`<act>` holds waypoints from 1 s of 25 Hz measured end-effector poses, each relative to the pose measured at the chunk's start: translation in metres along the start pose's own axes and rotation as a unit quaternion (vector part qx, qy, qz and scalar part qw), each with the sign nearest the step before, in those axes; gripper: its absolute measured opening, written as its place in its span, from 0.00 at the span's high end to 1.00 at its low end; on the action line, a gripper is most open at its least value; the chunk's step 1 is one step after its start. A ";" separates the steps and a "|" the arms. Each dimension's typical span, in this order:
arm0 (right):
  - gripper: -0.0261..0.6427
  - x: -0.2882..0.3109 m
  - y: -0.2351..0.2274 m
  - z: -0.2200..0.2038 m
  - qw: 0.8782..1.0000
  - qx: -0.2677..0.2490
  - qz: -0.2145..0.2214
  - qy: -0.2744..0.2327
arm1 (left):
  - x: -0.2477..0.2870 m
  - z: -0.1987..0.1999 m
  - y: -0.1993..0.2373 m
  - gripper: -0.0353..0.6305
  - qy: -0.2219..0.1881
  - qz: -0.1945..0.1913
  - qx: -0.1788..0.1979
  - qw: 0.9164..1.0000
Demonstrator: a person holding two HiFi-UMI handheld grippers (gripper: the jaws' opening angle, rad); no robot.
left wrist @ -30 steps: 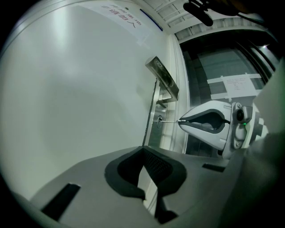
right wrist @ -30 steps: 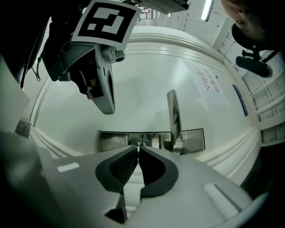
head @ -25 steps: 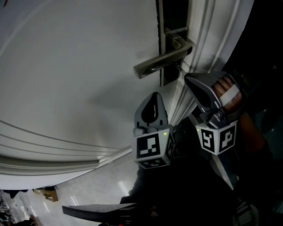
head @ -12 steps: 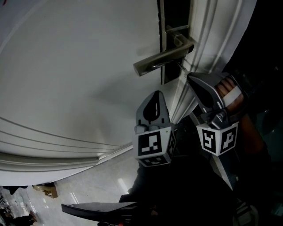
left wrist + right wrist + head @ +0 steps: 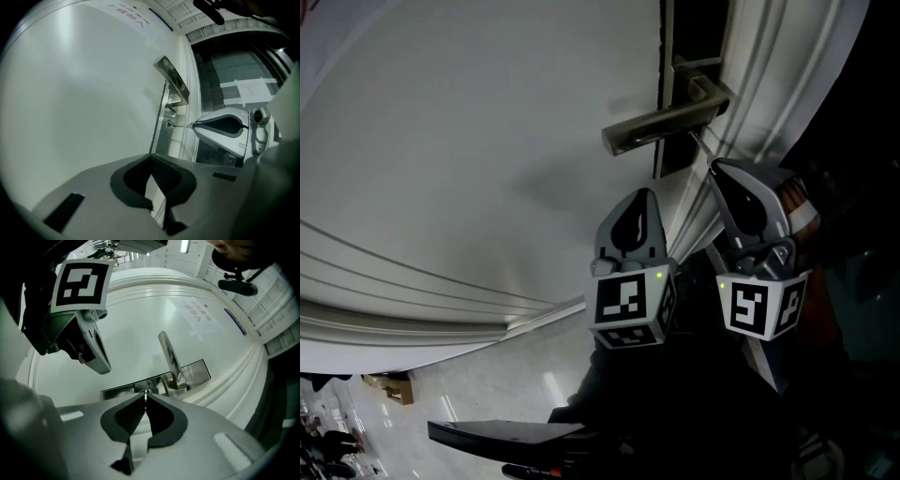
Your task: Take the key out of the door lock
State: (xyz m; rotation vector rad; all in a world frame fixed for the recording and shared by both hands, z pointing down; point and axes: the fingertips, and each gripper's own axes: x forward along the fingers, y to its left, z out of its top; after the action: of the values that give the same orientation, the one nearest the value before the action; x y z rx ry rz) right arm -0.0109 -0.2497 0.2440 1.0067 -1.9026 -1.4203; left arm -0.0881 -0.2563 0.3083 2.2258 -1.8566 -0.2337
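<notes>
We judge the key [image 5: 181, 125] light, stiff and slick: right tongs [image 5: 146, 397] pinch its outer end by the door lock [image 5: 168, 126], left tongs [image 5: 151, 159] pressed together, empty.

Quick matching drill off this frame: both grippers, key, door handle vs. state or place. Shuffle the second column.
1. left gripper
2. right gripper
3. key
4. door handle

A. thin shaft running into the lock
B. shut, nothing between the jaws, off the door
C. shut on the key
D. silver lever, roughly level, above the lock

Pairs: 1-B, 2-C, 3-A, 4-D
</notes>
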 end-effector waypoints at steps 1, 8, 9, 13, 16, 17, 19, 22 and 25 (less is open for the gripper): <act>0.94 -0.001 0.000 0.000 1.000 0.020 0.001 0.001 | 0.000 0.001 0.001 0.95 0.000 0.002 -0.001 1.000; 0.94 -0.007 0.004 0.001 0.984 0.174 0.015 -0.014 | -0.001 -0.001 0.000 0.95 -0.006 -0.004 0.006 1.000; 0.94 -0.009 0.005 0.001 0.980 0.195 0.020 -0.016 | -0.001 -0.002 -0.001 0.95 -0.005 -0.005 0.006 1.000; 0.94 -0.013 0.013 -0.001 0.963 0.266 0.040 -0.022 | -0.003 -0.006 -0.003 0.95 0.002 -0.007 0.008 1.000; 0.94 -0.018 0.019 0.000 0.948 0.311 0.059 -0.026 | -0.004 -0.009 -0.005 0.95 0.007 -0.011 0.007 1.000; 0.94 -0.019 0.021 0.000 0.945 0.321 0.063 -0.024 | -0.004 -0.011 -0.006 0.95 0.009 -0.013 0.007 1.000; 0.94 -0.021 0.024 0.000 0.941 0.331 0.069 -0.018 | -0.005 -0.013 -0.007 0.95 0.012 -0.015 0.005 1.000; 0.94 -0.023 0.028 0.001 0.935 0.347 0.077 -0.014 | -0.005 -0.014 -0.008 0.95 0.014 -0.018 0.004 1.000; 0.94 -0.024 0.030 0.003 0.934 0.347 0.082 -0.017 | -0.007 -0.013 -0.008 0.95 0.014 -0.018 0.006 1.000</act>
State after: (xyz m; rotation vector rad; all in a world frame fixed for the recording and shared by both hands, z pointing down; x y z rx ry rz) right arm -0.0066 -0.2233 0.2719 1.0841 -2.5158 -0.6629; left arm -0.0784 -0.2473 0.3187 2.2600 -1.8105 -0.1966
